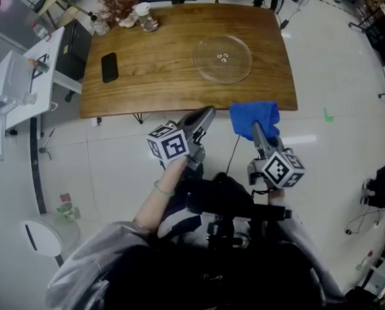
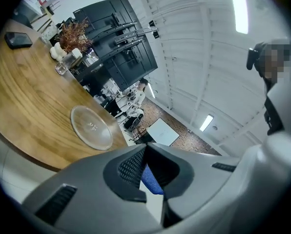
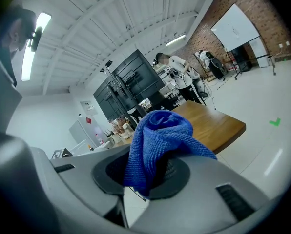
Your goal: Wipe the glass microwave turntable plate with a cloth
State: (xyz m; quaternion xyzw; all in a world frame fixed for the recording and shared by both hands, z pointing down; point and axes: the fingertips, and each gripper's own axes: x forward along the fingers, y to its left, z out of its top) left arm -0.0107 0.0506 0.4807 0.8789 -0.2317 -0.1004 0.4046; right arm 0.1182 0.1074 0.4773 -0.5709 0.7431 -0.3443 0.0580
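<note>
glass turntable plate [image 1: 223,58] is lying flat, face up, on the wooden counter [image 1: 147,82], right of centre, with nothing resting in it. being round, it is showing no long axis. a lidded jar [image 1: 146,18] is standing at the far left corner beside a dried plant [image 1: 118,2]; the jar's contents cannot be told. right tongs [image 1: 258,129] are clamping a bunched blue cloth [image 1: 254,116], which is projecting toward the counter's near edge, well apart from the plate. left tongs [image 1: 208,112] are sitting closed, gripping nothing.
</note>
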